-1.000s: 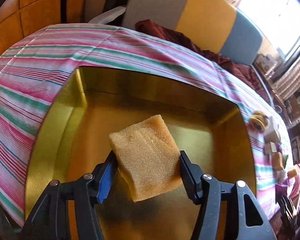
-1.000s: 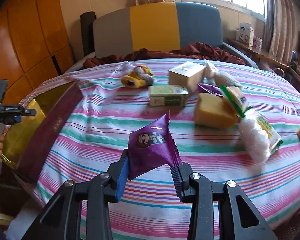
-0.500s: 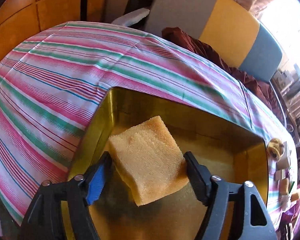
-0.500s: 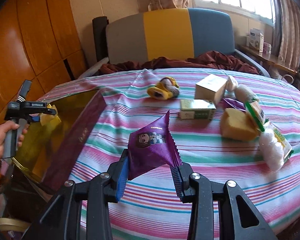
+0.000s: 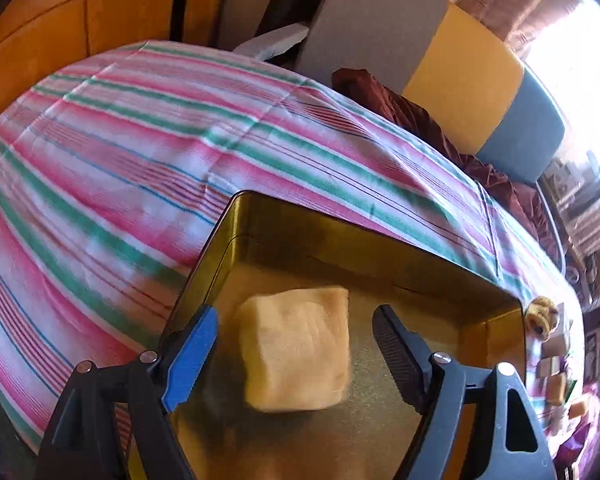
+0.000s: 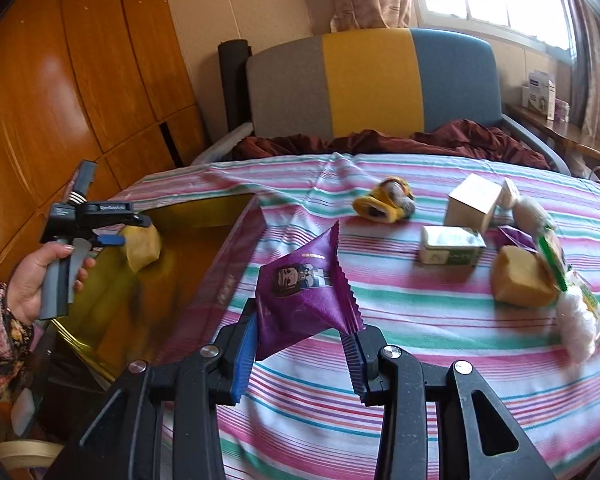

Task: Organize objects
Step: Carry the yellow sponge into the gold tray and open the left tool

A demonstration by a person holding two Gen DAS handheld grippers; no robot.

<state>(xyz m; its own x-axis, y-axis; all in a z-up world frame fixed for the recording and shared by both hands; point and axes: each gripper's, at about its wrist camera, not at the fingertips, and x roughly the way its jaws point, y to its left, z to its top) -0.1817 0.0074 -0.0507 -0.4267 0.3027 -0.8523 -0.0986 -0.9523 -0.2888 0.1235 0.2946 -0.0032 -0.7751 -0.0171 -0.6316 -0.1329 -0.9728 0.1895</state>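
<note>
A yellow sponge (image 5: 296,346) is between the spread fingers of my left gripper (image 5: 294,340), touching neither pad, over the gold tin box (image 5: 260,216). It looks blurred, so it is loose. The right wrist view shows the left gripper (image 6: 112,236) with the sponge (image 6: 142,246) at its tip above the box (image 6: 204,216). My right gripper (image 6: 300,344) is shut on a purple snack packet (image 6: 304,288), held above the striped tablecloth (image 6: 420,320).
A yellow plush toy (image 6: 384,200), a white carton (image 6: 474,200), a green-white box (image 6: 450,246), another yellow sponge (image 6: 522,282) and a white packet (image 6: 576,320) lie on the table's right half. A grey-yellow-blue chair (image 6: 372,88) stands behind the table.
My left gripper has opened and let go of the yellow sponge over the gold box. My right gripper has moved left toward the box, still holding the purple packet.
</note>
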